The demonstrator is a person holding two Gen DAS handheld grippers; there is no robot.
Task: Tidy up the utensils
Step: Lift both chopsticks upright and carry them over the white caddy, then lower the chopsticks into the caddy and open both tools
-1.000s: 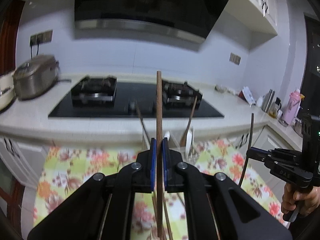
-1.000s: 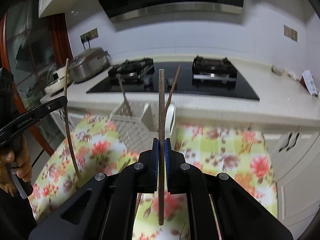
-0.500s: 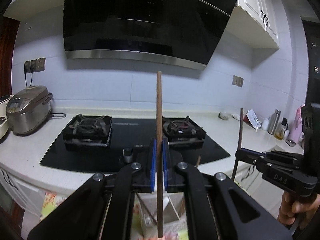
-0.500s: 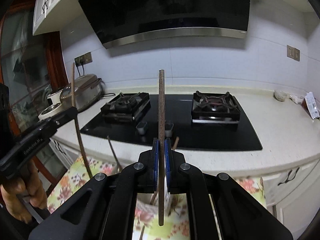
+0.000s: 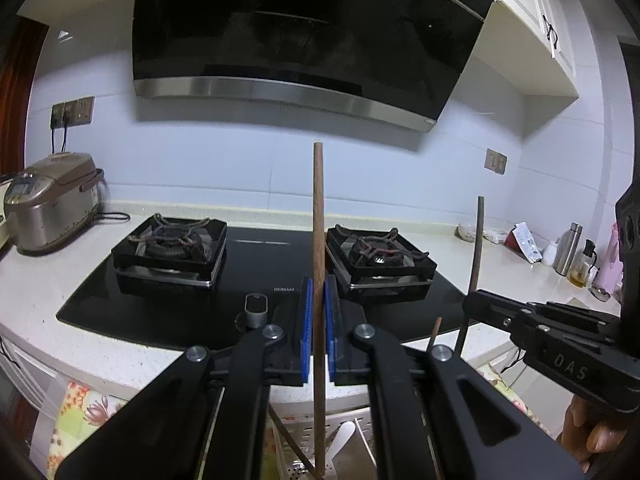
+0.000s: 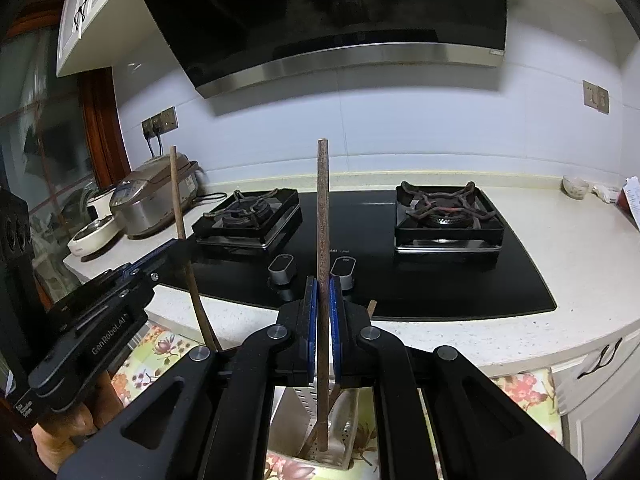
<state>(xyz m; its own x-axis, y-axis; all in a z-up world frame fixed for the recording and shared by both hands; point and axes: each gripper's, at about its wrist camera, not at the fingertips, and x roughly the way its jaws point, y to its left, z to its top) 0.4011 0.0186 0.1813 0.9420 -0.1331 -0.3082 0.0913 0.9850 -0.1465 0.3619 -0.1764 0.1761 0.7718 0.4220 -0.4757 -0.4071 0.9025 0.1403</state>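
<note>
Both hand-held grippers were pinching chopsticks. Between its blue pads the left gripper clamped a slim brown wooden chopstick that stood upright, its top end rising before the pale wall and its lower end hanging over a white perforated plastic utensil basket. Inside that basket a white spoon and other thin sticks leaned. In the same left wrist view the right gripper reached in from the right edge, a hand wrapped round its grip, with a darker chopstick held nearly upright in its tips.

From the right wrist camera, the right gripper pressed its blue pads on a speckled dark brown chopstick that stood upright, with the lower tip down inside the utensil basket. That basket sat on a floral-patterned cloth in front of the near edge of the pale stone worktop. On the left of this view the left gripper held its chopstick tilted slightly, gripped by a hand.

A black glass hob with two burners lay set into the worktop, under a black range hood. A bronze rice cooker stood at the worktop's left end, and bottles stood near its right end.
</note>
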